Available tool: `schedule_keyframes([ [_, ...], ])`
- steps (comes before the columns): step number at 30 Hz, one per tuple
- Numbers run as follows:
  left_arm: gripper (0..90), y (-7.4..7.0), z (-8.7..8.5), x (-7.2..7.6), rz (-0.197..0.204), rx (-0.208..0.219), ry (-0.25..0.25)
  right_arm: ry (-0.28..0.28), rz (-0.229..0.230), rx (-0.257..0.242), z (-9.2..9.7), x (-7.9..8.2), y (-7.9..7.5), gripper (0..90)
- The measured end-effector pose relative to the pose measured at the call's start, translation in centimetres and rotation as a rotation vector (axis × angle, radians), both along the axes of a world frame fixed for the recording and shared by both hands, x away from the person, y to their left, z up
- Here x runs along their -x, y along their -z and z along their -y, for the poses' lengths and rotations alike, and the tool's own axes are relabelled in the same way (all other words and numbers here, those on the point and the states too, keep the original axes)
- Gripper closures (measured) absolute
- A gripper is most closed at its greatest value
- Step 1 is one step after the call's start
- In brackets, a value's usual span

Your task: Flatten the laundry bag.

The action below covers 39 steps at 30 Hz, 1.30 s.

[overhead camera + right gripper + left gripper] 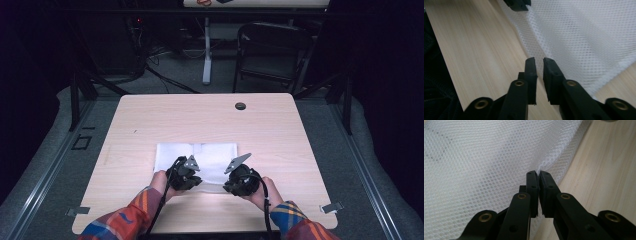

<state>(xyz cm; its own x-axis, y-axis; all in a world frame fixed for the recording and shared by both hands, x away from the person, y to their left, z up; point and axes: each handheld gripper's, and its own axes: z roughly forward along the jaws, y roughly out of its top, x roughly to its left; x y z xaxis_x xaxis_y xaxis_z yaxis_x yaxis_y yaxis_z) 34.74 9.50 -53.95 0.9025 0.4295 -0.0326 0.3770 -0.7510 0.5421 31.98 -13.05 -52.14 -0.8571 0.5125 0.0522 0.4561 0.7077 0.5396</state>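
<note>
A white mesh cloth (pixel 197 159) is lying flat on the near half of a pale wooden table (pixel 150 115), slightly left of the middle, with its far edge running roughly parallel to the table's far edge. Both grippers are being held at the cloth's near edge, one toward each near corner.

The left gripper (pixel 184 175) is being held in the person's left hand (pixel 161 184), over the near left part of the cloth. In the left gripper view, the jaws of the left gripper (pixel 538 177) are being pressed together, and the edge of the mesh cloth (pixel 486 165) is being pinched between them, with a small pucker of fabric rising at the tips. Bare table (pixel 606 175) is being shown beside that edge.

The right gripper (pixel 241 181) is being held in the person's right hand (pixel 267 192), at the near right part of the cloth. In the right gripper view, the jaws of the right gripper (pixel 539 65) are being brought nearly together, with a narrow slit left between them; the cloth's edge (pixel 584 37) is lying in line with that slit and is being gripped there. The tip of the other gripper (pixel 517 4) is being seen farther along the same edge.

Plaid sleeves (pixel 125 217) are being worn on both forearms. A small dark round cap (pixel 240 106) is sitting near the table's far edge, well apart from the cloth.
</note>
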Motion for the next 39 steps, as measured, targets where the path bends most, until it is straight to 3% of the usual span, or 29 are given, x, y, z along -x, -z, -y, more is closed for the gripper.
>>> schedule_keyframes([
  [4, 86.3, -0.2, -0.1, 0.0, 0.012, 0.012, -0.014, -0.012, 0.002, 0.019, -1.0, 0.2, 0.8, 90.0],
  [7, 86.3, -0.3, -0.2, 0.0, 0.019, 0.024, -0.029, -0.022, 0.038, 0.04, -1.9, 0.2, 1.1, 90.0],
  [15, 86.3, -0.4, -0.1, 0.0, 0.018, 0.034, -0.055, 0.004, 0.056, 0.069, -3.0, -0.9, 2.8, 90.0],
  [20, 86.3, -0.5, -0.2, 0.0, 0.026, 0.04, -0.06, -0.002, 0.04, 0.103, -3.3, -1.1, 3.7, 90.0],
  [21, 86.2, -0.7, -0.3, 0.1, 0.032, 0.029, -0.067, 0.0, 0.049, 0.088, -3.3, -1.0, 3.8, 90.0],
  [22, 86.1, -0.6, -0.4, 0.0, 0.021, 0.05, -0.061, -0.001, 0.05, 0.09, -3.3, -1.0, 3.8, 90.0],
  [25, 86.0, -0.7, -0.5, -0.1, 0.015, 0.063, -0.07, -0.002, 0.049, 0.082, -3.2, -1.0, 3.9, 90.0],
  [30, 86.4, -0.8, -0.5, 0.0, 0.009, 0.051, -0.073, 0.022, 0.024, 0.05, -2.8, -1.2, 4.0, 90.0],
  [33, 86.7, -0.7, -0.5, 0.1, -0.002, 0.053, -0.08, 0.018, 0.029, 0.059, -2.9, -1.1, 3.9, 90.0],
  [39, 86.9, -0.9, -0.4, 0.7, -0.019, 0.041, -0.084, -0.004, -0.007, 0.08, -2.8, -0.7, 3.7, 90.0],
])
